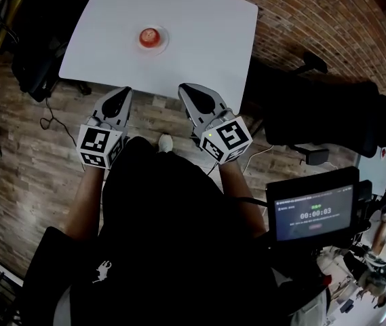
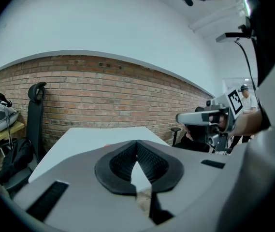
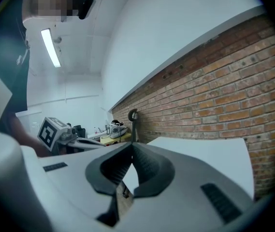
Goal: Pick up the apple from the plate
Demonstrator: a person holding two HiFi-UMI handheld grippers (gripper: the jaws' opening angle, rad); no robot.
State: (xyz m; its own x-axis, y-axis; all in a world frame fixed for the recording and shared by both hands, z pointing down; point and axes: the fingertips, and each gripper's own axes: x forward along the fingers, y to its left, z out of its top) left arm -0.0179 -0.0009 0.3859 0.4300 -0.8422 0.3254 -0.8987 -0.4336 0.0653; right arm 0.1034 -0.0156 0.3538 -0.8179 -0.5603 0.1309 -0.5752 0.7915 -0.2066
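**A:** Where is the apple?

**B:** On the plate (image 1: 164,41). The apple (image 1: 150,37) is red and sits in the middle of that small round dish, out on the white worktop (image 1: 206,26). From my head view it lies a little left of the worktop's centre.

**A:** And your two grippers?

**B:** Both are short of it. My left gripper (image 1: 120,98) and my right gripper (image 1: 190,91) hang side by side at the near edge of the worktop with their tips pointing towards it. The apple is well apart from both and touches neither.

**A:** How do the jaws stand?

**B:** Closed on both sides, with nothing held. In the left gripper view (image 2: 137,143) the black ribbed pads meet at the tip, and only white worktop shows through the notch below them. The right gripper view (image 3: 131,146) shows the same thing — pads together and nothing between them.

**A:** Can each one see the other?

**B:** Yes. The right gripper shows at the right of the left gripper view, and the left one at the left of the right gripper view, each with its marker cube.

**A:** What else is around?

**B:** A brick wall (image 2: 103,95) runs behind the worktop. A black chair (image 1: 328,111) stands to my right, and a screen (image 1: 313,212) near my right side shows a timer.
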